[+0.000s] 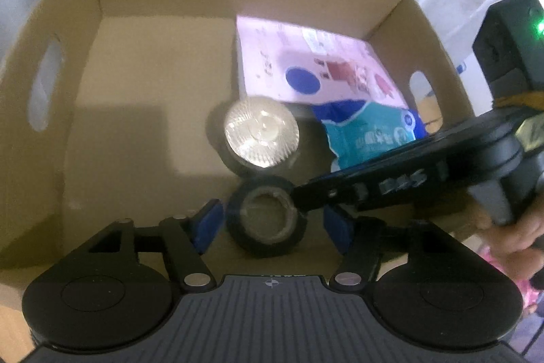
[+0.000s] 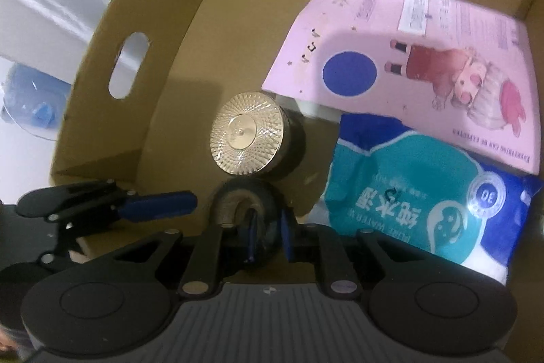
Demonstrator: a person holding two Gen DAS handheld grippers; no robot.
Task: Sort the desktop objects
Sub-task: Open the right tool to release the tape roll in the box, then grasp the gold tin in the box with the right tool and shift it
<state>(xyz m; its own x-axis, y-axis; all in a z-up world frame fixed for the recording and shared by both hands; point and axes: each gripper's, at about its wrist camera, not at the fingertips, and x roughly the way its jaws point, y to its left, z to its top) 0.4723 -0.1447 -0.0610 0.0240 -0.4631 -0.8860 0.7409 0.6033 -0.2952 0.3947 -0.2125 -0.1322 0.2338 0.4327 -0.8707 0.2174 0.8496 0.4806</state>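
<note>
Looking into the cardboard box (image 1: 61,84), you have the left gripper (image 1: 272,220) spread around the tape roll (image 1: 268,220) without touching it. Your right gripper (image 2: 268,230) pinches the roll's wall near the box's front edge, just before the silver-topped jar (image 2: 244,138).

The box (image 2: 163,33) was plain brown cardboard, matt and slightly fibrous, while the pink book (image 2: 401,56) in it had a smooth printed paper cover with a soft sheen. The round jar lid (image 2: 243,133) looked like bright faceted metal or metallised plastic, very glossy, and the wipes pack (image 2: 408,193) was shiny, crinkled plastic film. The tape roll (image 1: 267,220) was dull black with a rough cardboard core, and the tongs (image 1: 268,223) were matt black plastic with blue pads (image 1: 207,223).
</note>
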